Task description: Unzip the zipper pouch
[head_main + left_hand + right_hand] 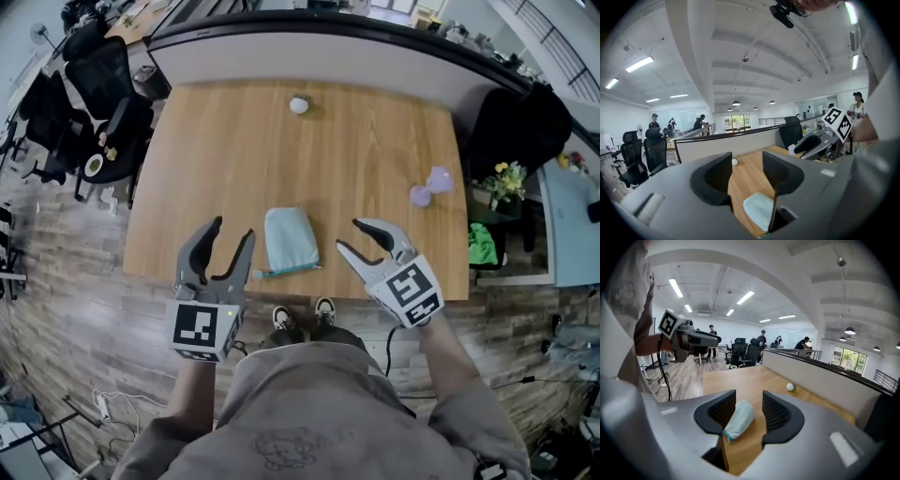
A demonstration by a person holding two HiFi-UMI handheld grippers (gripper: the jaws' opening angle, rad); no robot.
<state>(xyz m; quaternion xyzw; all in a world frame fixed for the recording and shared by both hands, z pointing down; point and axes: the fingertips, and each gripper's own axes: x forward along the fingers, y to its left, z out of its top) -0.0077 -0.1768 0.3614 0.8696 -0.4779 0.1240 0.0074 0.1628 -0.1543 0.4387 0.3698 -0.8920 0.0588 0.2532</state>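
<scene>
A pale blue-green zipper pouch (290, 239) lies flat near the front edge of the wooden table (234, 159), its teal zipper along the near side. My left gripper (227, 244) hovers open just left of the pouch, clear of it. To the pouch's right, my right gripper (356, 234) is also open and empty. The left gripper view shows the pouch (760, 209) low between the jaws, on the table beyond them. In the right gripper view the pouch (740, 418) also lies beyond the jaws.
A small white ball (299, 105) rests near the table's far edge. A lilac hourglass-shaped object (430, 186) sits at the right side. Office chairs (103, 84) stand left of the table, a low partition wall (375, 47) behind it.
</scene>
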